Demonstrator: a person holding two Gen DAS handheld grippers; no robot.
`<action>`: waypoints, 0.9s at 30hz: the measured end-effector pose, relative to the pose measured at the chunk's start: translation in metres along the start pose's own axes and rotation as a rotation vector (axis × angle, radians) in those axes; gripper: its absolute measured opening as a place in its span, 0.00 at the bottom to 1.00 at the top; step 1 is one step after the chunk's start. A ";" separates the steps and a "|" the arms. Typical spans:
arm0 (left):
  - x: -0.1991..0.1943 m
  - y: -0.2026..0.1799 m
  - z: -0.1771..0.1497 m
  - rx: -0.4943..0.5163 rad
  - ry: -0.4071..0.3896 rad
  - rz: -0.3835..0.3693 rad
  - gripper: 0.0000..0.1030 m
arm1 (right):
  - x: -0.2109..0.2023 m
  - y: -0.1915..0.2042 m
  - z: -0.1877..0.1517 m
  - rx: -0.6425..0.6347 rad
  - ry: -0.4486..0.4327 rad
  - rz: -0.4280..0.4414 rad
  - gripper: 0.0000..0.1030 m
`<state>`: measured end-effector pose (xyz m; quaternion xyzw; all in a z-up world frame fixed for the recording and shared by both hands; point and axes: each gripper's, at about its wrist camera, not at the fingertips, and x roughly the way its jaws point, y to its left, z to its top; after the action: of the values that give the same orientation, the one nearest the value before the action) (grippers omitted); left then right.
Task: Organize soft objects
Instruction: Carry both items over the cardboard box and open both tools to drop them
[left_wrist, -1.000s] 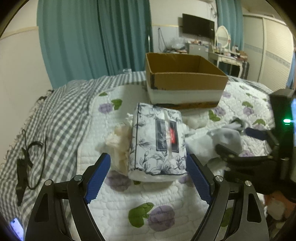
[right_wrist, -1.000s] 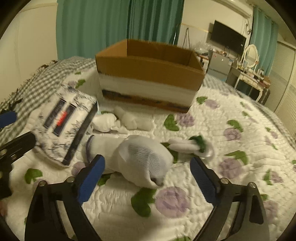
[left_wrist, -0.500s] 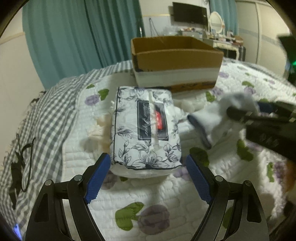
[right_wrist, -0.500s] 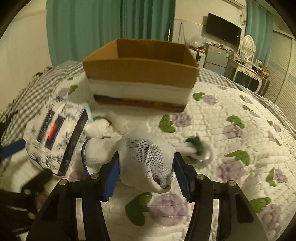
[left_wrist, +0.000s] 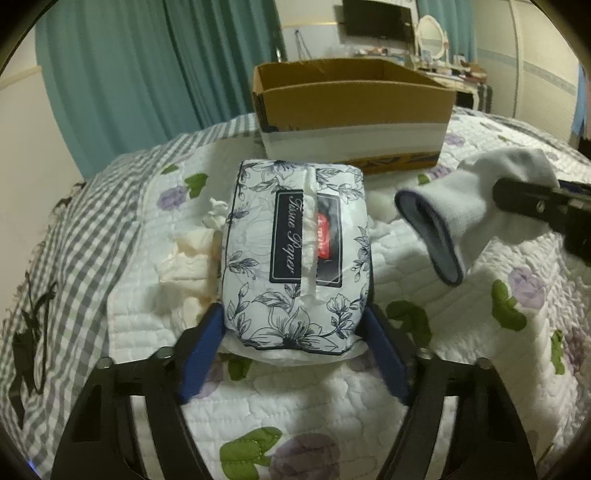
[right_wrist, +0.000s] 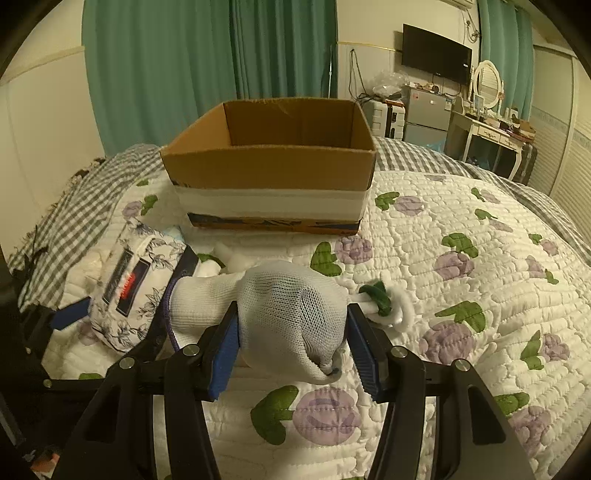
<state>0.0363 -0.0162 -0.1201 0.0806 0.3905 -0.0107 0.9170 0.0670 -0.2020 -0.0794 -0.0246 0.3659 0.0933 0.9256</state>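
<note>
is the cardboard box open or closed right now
Open. The box has no lid or flaps over its top; the right wrist view looks straight down onto its bare inner walls. Its floor is hidden, so whether anything lies inside cannot be told.

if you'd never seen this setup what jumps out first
The floral tissue pack in the middle of the quilt, squeezed at its near end by the left claw. Beside it the right claw grips a white sock. Behind both, an open cardboard box sits on the bed.
</note>
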 end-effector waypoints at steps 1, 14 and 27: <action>-0.002 0.000 0.000 -0.002 -0.001 -0.002 0.64 | -0.004 -0.002 0.001 0.008 -0.005 0.005 0.53; -0.076 -0.006 0.027 -0.039 -0.086 -0.089 0.45 | -0.076 -0.013 0.028 0.014 -0.142 0.016 0.53; -0.109 -0.005 0.151 -0.007 -0.299 -0.066 0.41 | -0.106 -0.022 0.129 -0.049 -0.294 0.017 0.53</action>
<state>0.0682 -0.0496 0.0610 0.0620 0.2522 -0.0512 0.9643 0.0819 -0.2254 0.0868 -0.0299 0.2242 0.1127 0.9675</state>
